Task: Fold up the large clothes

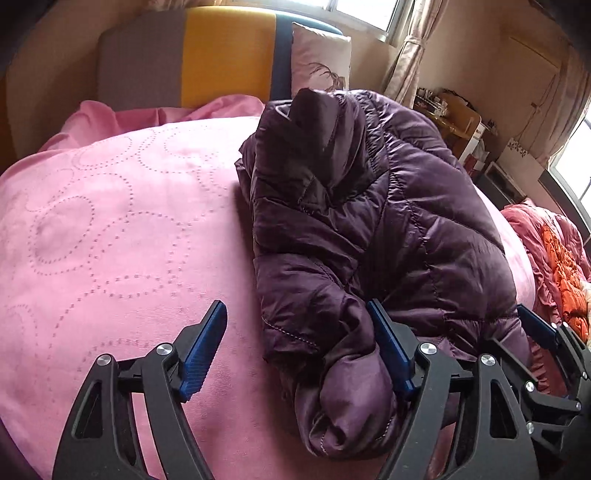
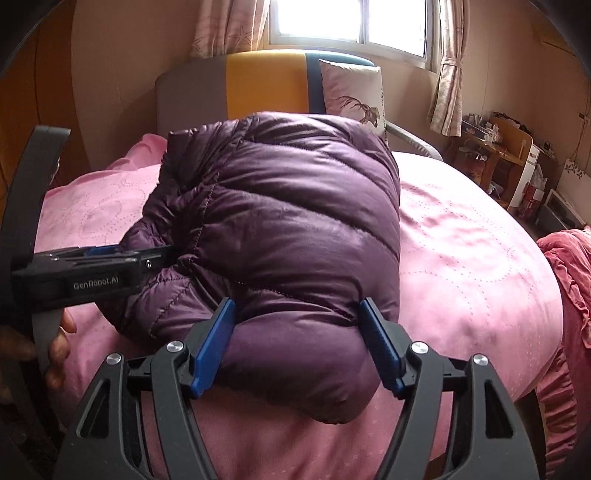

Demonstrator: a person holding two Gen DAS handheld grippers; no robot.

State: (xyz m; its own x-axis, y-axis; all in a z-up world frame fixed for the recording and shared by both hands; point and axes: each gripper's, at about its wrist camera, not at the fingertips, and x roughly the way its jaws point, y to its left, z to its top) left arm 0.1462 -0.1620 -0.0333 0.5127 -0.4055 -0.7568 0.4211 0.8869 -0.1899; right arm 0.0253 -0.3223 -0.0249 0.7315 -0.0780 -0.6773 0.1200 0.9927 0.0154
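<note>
While both tools gape, purple jacket (image 2: 288,221) lies between right tool (image 2: 297,321) fingers.

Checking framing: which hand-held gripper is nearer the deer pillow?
Right, hedged. The right hand-held gripper straddles the purple jacket below the deer pillow; the left hand-held gripper sits further left, at the jacket's side.

A bedroom in warm daylight. A bed covered by a pink quilted bedspread (image 2: 461,240) fills the room. Its headboard (image 2: 264,83) has grey, yellow and blue panels, with a pale deer-print pillow (image 2: 351,96) leaning against it. Behind, a bright window (image 2: 351,22) is framed by pink patterned curtains (image 2: 448,88). A cluttered wooden desk (image 2: 506,155) stands by the beige wall (image 2: 517,62). A red ruffled quilt (image 1: 554,258) lies beside the bed.
</note>
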